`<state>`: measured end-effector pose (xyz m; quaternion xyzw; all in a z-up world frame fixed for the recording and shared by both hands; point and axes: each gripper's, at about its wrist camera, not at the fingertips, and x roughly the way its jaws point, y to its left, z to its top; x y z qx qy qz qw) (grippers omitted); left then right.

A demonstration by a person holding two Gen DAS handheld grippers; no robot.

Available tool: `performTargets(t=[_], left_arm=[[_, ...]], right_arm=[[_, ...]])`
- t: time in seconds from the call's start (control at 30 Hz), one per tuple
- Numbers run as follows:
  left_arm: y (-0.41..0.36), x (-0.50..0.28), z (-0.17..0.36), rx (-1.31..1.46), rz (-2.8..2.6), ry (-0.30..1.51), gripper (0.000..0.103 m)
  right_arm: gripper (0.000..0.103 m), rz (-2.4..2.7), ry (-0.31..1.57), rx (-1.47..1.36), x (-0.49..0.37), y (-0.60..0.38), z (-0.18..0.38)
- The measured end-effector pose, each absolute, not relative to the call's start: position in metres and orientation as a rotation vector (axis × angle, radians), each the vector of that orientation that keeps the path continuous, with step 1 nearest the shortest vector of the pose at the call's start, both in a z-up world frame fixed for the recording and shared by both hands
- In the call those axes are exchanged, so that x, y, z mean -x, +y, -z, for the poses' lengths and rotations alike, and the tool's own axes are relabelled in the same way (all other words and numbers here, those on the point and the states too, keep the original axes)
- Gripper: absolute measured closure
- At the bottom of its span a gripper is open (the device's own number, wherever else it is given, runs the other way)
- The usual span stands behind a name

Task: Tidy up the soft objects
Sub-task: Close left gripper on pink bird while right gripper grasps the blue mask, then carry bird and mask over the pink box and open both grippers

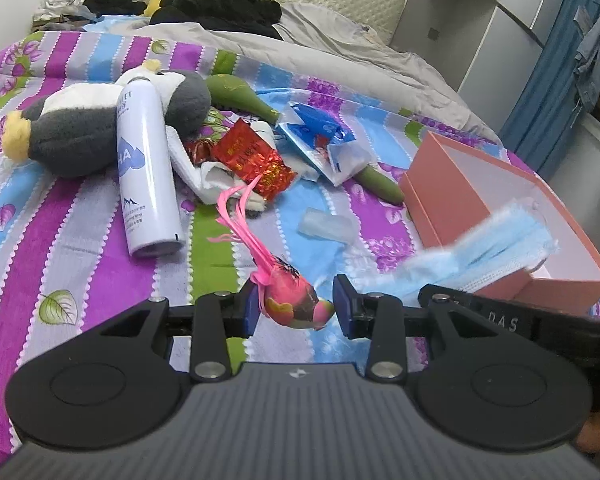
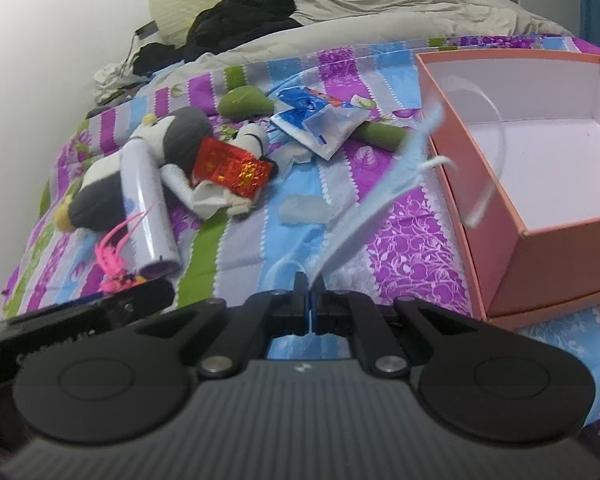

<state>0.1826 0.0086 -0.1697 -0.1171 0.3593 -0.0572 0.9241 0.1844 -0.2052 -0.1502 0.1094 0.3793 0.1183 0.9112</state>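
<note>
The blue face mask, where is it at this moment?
The blue face mask hangs from the shut right gripper, in the air beside the open pink box. In the left wrist view it shows at the right, before that box.

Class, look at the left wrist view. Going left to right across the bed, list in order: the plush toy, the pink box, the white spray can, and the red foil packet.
plush toy → white spray can → red foil packet → pink box
</note>
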Motion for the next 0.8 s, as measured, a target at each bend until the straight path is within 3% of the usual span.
performTargets(t=[0.8], left_arm=[[-0.071,-0.226,0.058,0.274,0.285,0.726,0.06]], right_arm=[[0.099,-0.248,0.649,-0.15,-0.203,-0.269,0.037]])
